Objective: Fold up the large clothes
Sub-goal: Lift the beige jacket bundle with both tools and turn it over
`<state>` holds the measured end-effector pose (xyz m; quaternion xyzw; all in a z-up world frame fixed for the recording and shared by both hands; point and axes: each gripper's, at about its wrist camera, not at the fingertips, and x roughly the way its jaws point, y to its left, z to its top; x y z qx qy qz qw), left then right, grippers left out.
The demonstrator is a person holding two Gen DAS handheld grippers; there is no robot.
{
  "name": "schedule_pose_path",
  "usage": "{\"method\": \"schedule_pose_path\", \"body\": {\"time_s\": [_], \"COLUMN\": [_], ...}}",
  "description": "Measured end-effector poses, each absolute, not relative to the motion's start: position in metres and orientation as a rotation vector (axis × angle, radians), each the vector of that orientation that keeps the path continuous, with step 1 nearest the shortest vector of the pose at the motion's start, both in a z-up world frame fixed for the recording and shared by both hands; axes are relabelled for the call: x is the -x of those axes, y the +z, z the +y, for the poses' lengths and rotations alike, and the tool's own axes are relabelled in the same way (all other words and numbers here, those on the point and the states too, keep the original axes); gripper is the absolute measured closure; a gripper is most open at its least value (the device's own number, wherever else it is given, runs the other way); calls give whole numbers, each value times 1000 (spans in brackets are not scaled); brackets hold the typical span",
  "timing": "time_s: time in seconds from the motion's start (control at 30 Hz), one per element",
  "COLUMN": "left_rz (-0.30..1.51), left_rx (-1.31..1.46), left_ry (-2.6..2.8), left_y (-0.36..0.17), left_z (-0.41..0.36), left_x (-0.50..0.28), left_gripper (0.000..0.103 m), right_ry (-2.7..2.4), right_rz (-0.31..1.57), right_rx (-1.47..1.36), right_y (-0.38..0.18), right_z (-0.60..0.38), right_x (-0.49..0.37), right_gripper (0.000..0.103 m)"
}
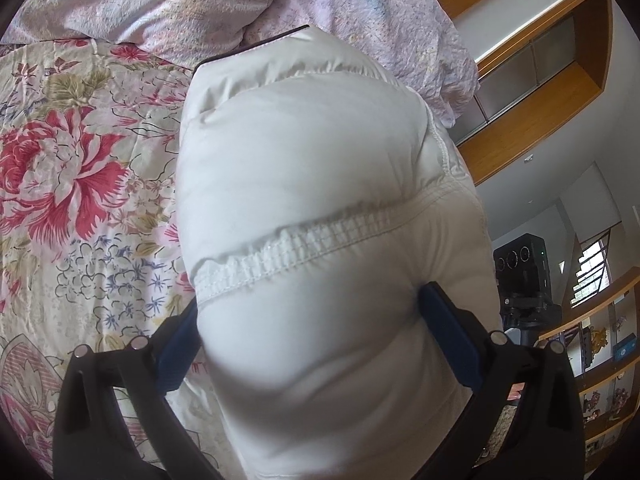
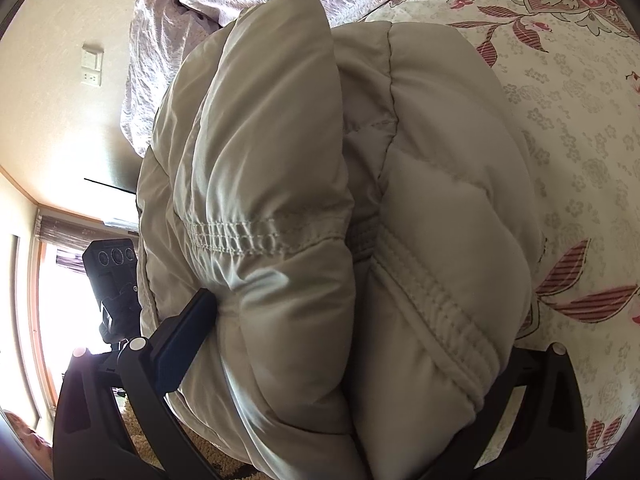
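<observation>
A white puffy down jacket [image 1: 304,184] fills the left wrist view, with an elastic stitched band across it. My left gripper [image 1: 312,320] is shut on a thick fold of it, blue pads [image 1: 448,332] pressing both sides. In the right wrist view the same jacket [image 2: 304,208] looks beige and doubled into two puffy layers. My right gripper [image 2: 344,320] is shut on that bundle; only its left blue pad [image 2: 188,328] shows, the right finger is hidden by fabric. The jacket hangs over a floral bedspread [image 1: 80,168].
A crumpled lilac quilt [image 1: 224,4] lies at the head of the bed, also in the right wrist view [image 2: 168,40]. A black camera on a stand [image 1: 524,280] stands beside the bed. Wooden shelves [image 1: 560,92] and a wall with a switch [image 2: 92,66] are beyond.
</observation>
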<state>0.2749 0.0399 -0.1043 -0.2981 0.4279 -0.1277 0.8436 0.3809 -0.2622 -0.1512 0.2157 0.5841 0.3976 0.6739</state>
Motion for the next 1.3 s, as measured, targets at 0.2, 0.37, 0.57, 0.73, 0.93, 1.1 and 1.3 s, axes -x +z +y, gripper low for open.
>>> {"method": "schedule_pose_path", "body": {"time_s": [0.2,0.37,0.57,0.73,0.93,1.1,1.3], "left_rz": [880,852,813,767,712,678,669], "left_rx": [597,564,554,547,574,589,611], "left_ry": [-268,-288,-285,-258,-193,-110,-37], "left_y": [-99,-88,-80,-71,-61,-54,-58], "left_z": [37,39,53,74,113,148,185], "left_x": [-270,-261,-252,-246,-242,-241,-239], "left_gripper": [10,24,30,32,34,34,34], "right_ry": [916,920,949,1003,1063,1110,1131], "right_rz": [1286,1250,1213,1187,1175,1182,1194], "right_rx": [-464,-466,-475,-491,-493,-449,-386], "right_y": [-152,-145,-139,-140,-137,-129,-121], "right_z": [-260,-258,-247,-226,-181,-128,-85], "right_x": [-380,-375,-373,-376,-391,-414,-431], "right_gripper": [1,11,23,30,33,34,34]}}
